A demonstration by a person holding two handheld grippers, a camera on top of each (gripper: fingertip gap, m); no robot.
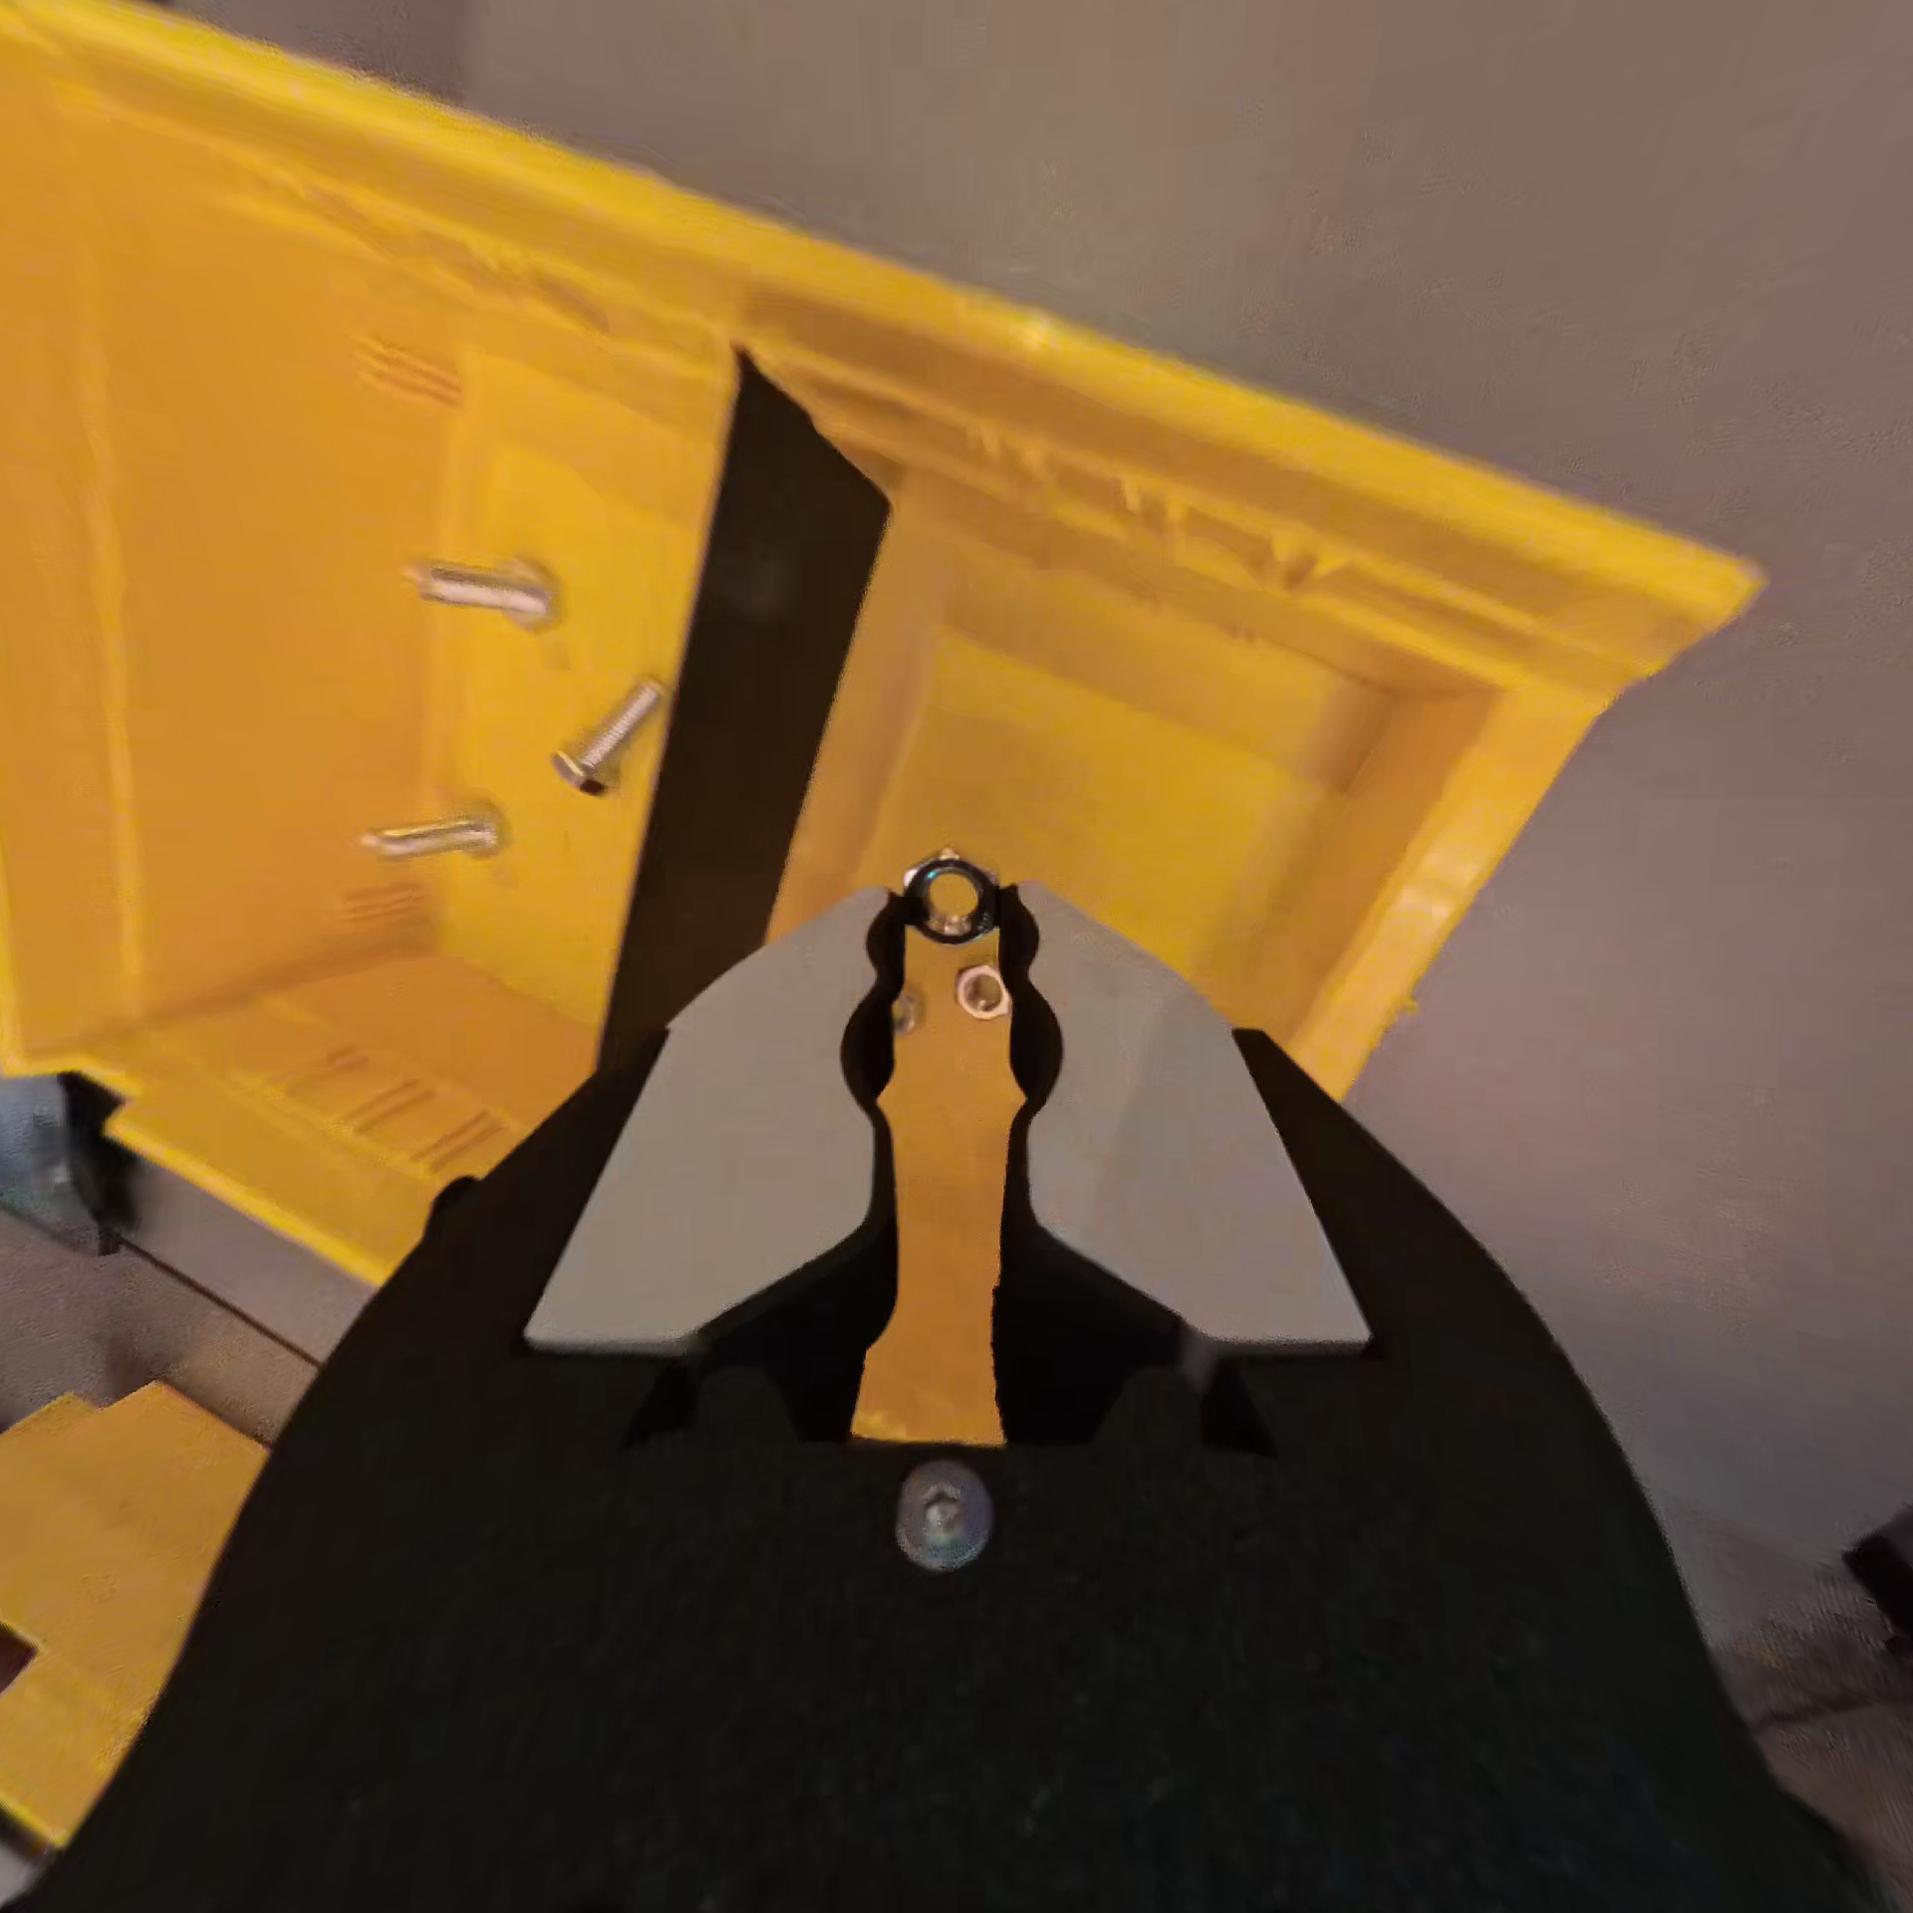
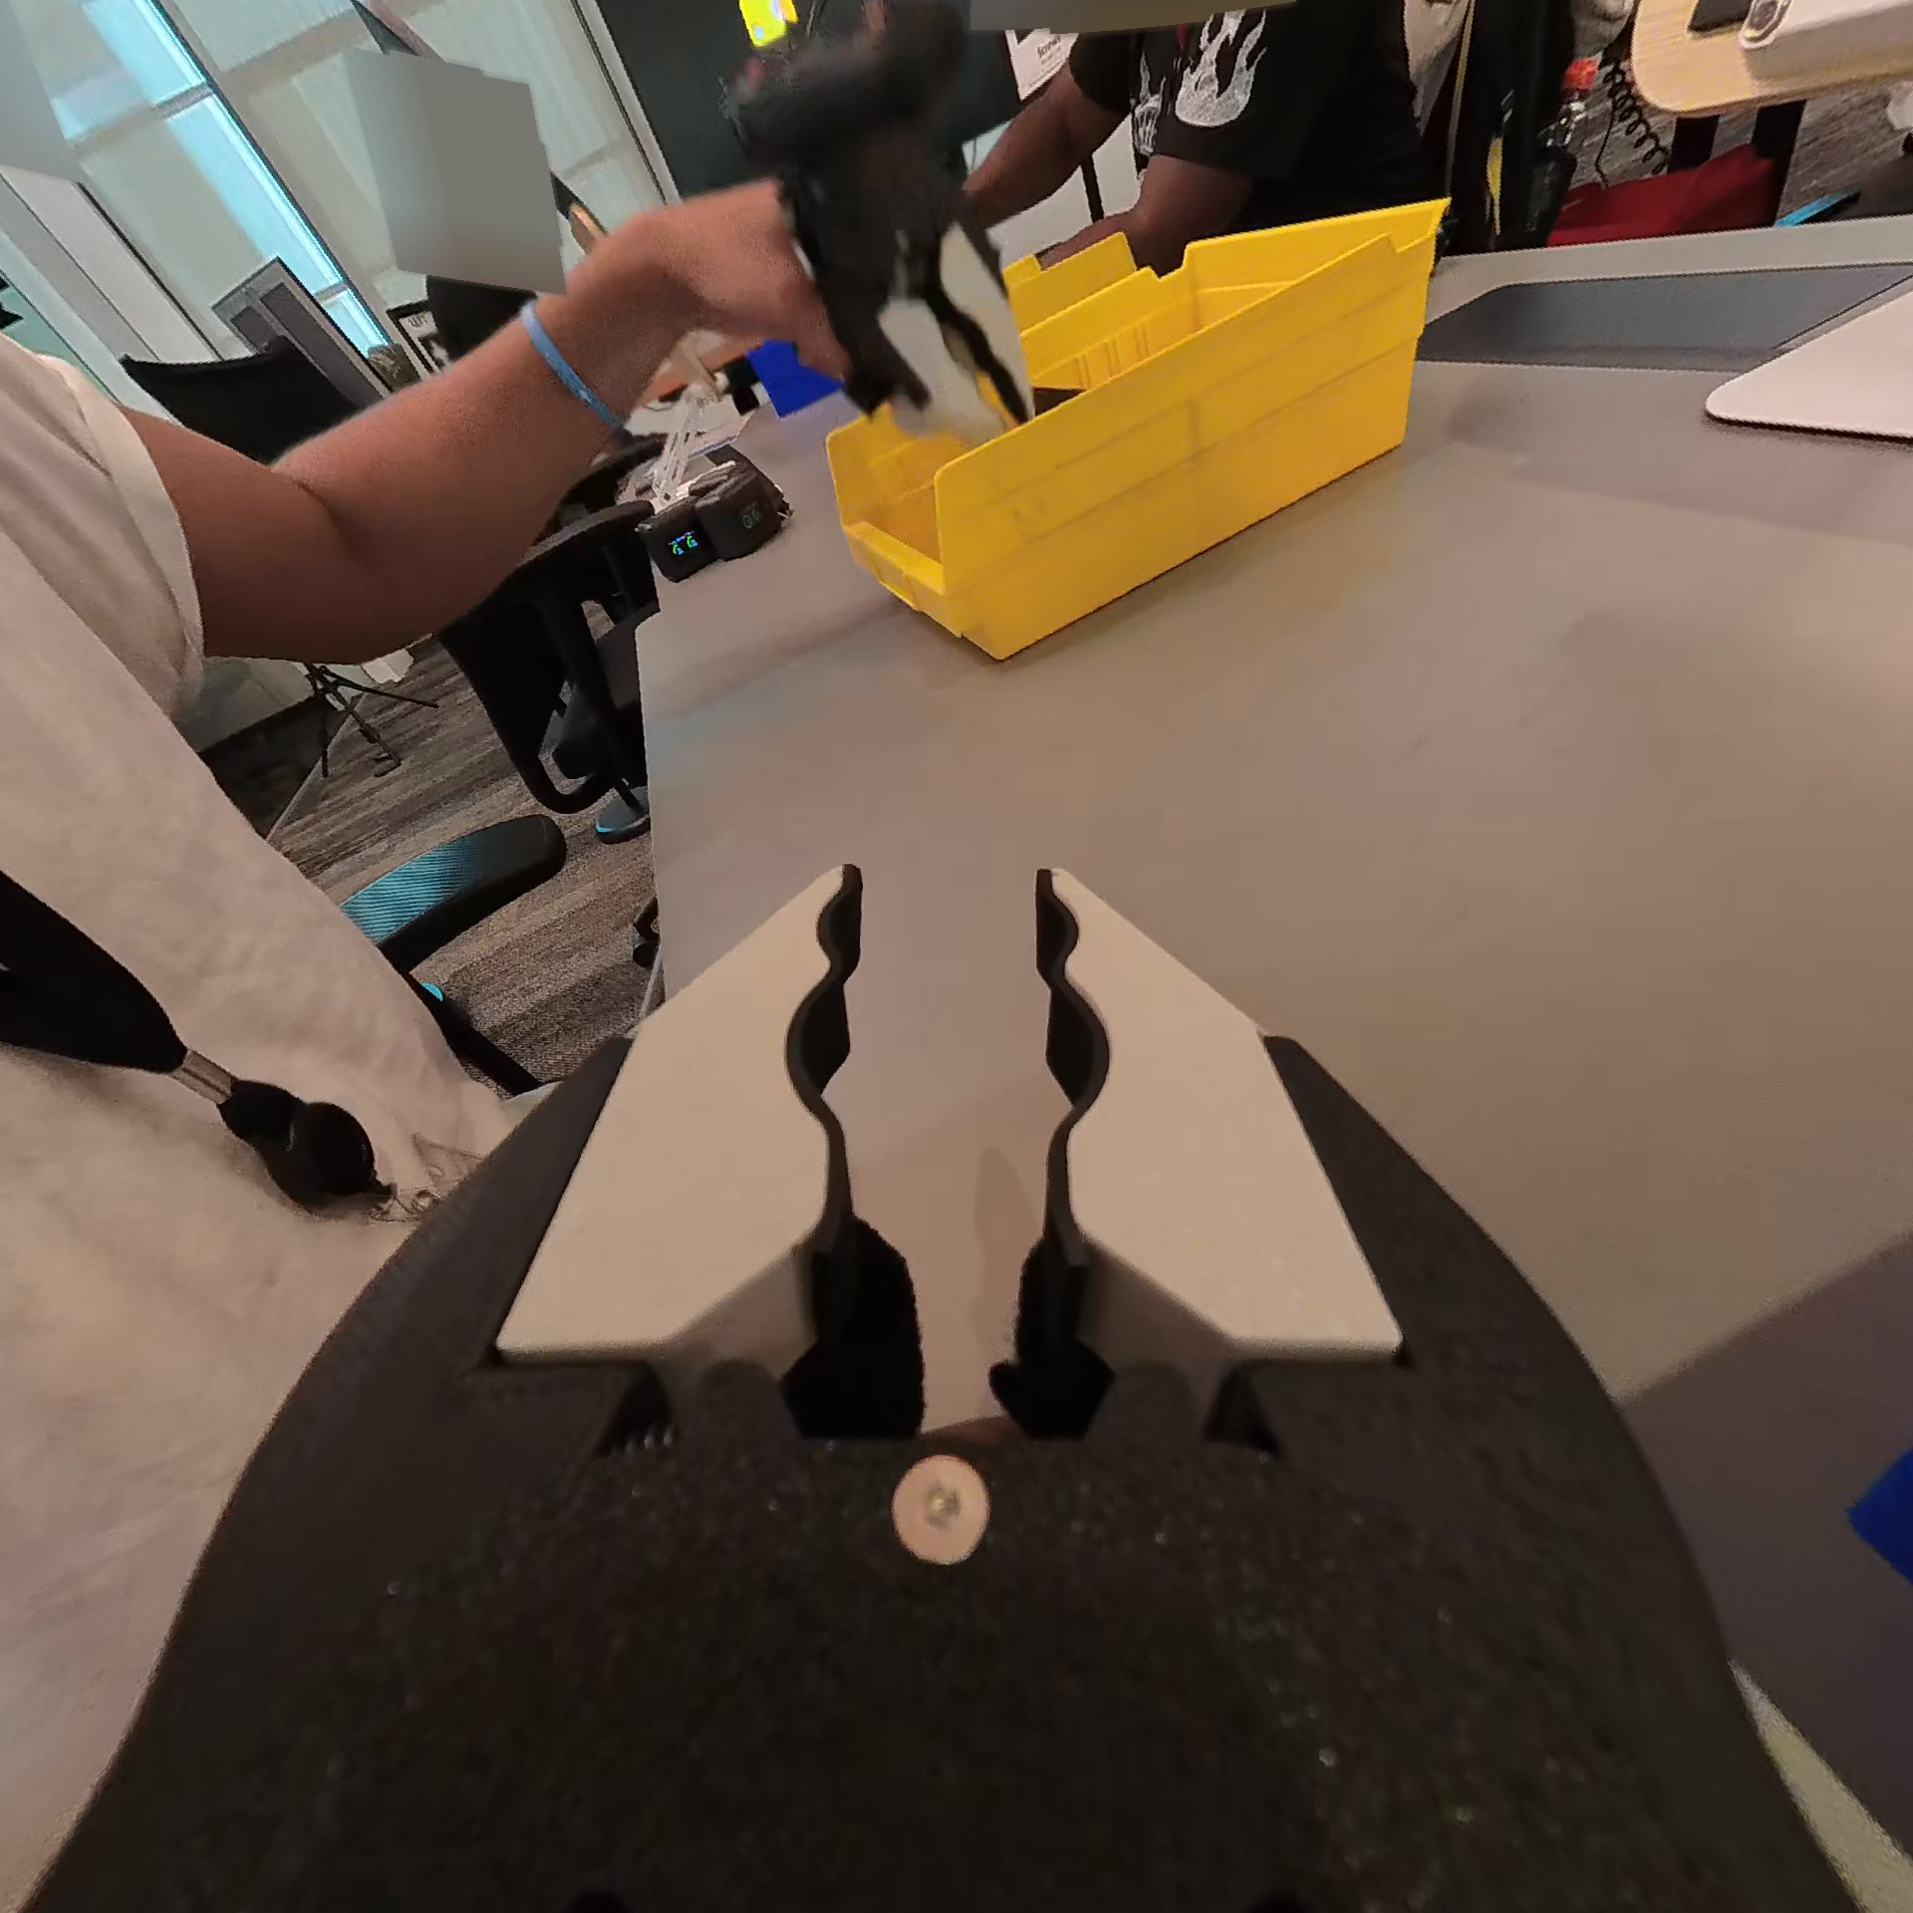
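Note:
My left gripper is shut on a small silver hex nut, pinched between its fingertips over the right compartment of a yellow bin. Another nut lies on the bin floor below the tips, and one more is half hidden by the left pad. Three silver bolts lie in the left compartment, past a black divider. In the right wrist view the left gripper reaches into the bin. My right gripper is open and empty above the grey table.
A person's arm with a blue wristband holds the left gripper. Another person in a black shirt stands behind the bin. A white flat object lies at the table's right. Office chairs stand to the left of the table edge.

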